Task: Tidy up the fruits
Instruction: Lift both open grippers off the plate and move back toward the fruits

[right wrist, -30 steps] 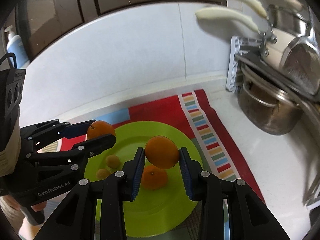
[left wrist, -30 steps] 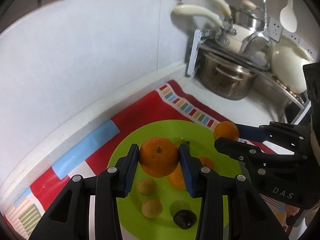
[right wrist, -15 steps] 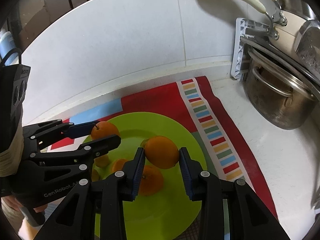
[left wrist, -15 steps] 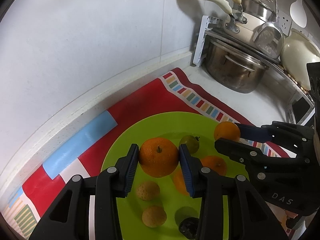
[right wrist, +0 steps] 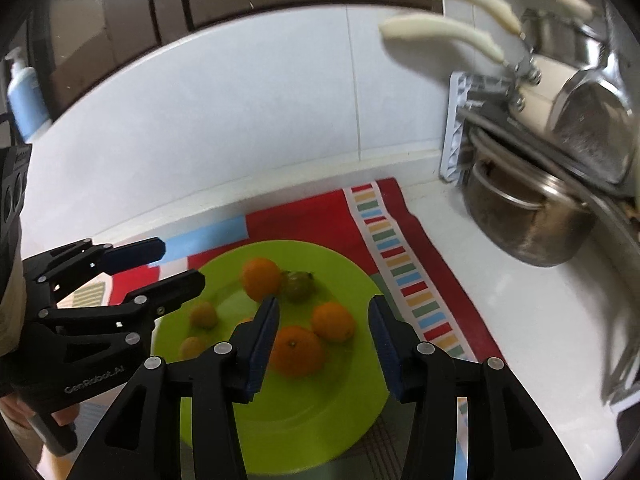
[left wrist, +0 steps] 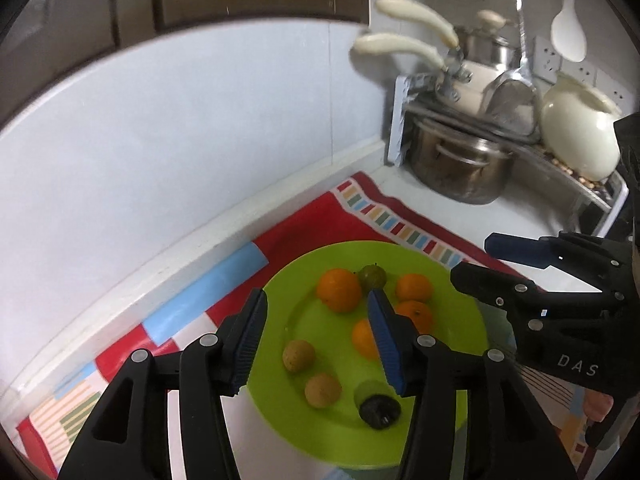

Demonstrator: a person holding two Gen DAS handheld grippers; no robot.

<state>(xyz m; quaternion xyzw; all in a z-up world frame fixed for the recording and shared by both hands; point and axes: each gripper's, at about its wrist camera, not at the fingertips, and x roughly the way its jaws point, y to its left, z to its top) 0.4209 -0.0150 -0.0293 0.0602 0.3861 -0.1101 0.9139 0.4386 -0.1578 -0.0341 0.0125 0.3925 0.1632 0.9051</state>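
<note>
Lime-green plate (left wrist: 460,300) on a red mat (left wrist: 316,216) with a light-blue block at 9 o'clock and a multicoloured striped border at 2 o'clock. Orange mandarins (left wrist: 339,290), tan longans (left wrist: 298,355), a green plum (left wrist: 372,276), a black fruit (left wrist: 379,412).

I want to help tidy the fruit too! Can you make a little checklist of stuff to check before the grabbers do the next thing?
1. Left gripper empty, fingers apart: ok.
2. Right gripper empty, fingers apart: ok.
3. All fruit in view sits on the green plate: ok. Four oranges, including the far orange, two small tan fruits, a green fruit and a dark fruit.
4. Fruit steady: cannot tell; the far orange and green fruit touch, and round fruit may roll.
5. More fruit waiting off the plate: cannot tell; none shows on the striped mat.
6. Grippers clear of each other: ok, they are apart.
</note>
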